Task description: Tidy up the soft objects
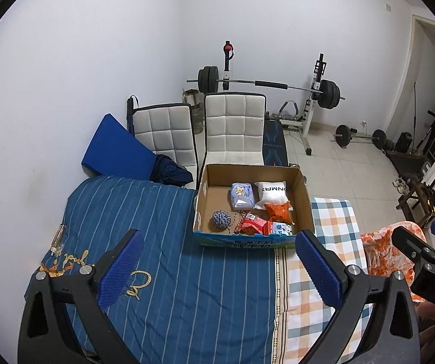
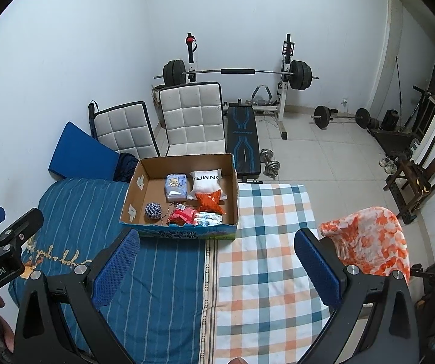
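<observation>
A: Container check. Cardboard box (image 1: 252,206) sits on the bed, centre of the left wrist frame, straddling the seam between the blue striped sheet (image 1: 171,257) and the plaid sheet (image 1: 323,242). Top is open.

B: Contents, as read from the right wrist view?

A: Six items, all inside the box walls. Blue-and-white rope ball (image 2: 153,210) alone at lower left of the floor. Pale blue tissue pack (image 2: 175,187) toward the back, just left of a white pillow-like bag (image 2: 206,183) with black lettering. Orange patterned pouch (image 2: 209,202) lies partly on that white bag's lower edge. Red packet (image 2: 182,216) and a blue-white packet (image 2: 209,219) sit side by side against the front wall. The left part of the box floor is bare cardboard.

B: Soft items outside the box?

A: An orange-and-white floral cloth (image 2: 369,242), at right of the frame, beside the plaid sheet's edge. Cannot tell what it is draped over.

B: Tongs?

A: Left tongs (image 1: 217,270) spread wide, gripping nothing, over the blue sheet below the box. Right tongs (image 2: 217,267) likewise released, empty, over the seam.
</observation>
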### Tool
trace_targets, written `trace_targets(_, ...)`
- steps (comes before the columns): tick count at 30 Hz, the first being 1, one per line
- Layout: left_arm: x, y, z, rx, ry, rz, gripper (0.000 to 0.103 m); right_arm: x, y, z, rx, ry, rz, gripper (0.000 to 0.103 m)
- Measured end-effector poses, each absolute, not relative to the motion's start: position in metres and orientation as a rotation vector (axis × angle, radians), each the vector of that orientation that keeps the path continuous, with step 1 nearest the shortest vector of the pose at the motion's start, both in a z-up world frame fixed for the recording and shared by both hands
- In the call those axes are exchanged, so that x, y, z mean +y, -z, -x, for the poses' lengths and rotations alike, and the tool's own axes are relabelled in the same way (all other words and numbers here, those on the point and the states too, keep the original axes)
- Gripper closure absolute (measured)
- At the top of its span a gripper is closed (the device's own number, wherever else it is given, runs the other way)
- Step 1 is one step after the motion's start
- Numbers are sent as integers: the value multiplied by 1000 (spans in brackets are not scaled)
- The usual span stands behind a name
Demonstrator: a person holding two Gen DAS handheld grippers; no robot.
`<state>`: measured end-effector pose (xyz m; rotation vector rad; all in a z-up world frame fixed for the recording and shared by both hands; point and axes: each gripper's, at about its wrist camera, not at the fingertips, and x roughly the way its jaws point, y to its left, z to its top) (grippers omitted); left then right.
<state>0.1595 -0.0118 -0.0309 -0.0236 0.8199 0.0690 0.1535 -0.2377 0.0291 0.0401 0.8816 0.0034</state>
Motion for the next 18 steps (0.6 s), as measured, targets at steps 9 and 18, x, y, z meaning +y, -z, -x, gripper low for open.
trace_targets(9, -13, 31, -159, 825, -66, 17, 1, -237, -29, -152, 874, 6, -40, 0)
trace_targets(18, -15, 29, -156, 819, -76, 5, 1, -236, -29, -150, 875, 5, -42, 0)
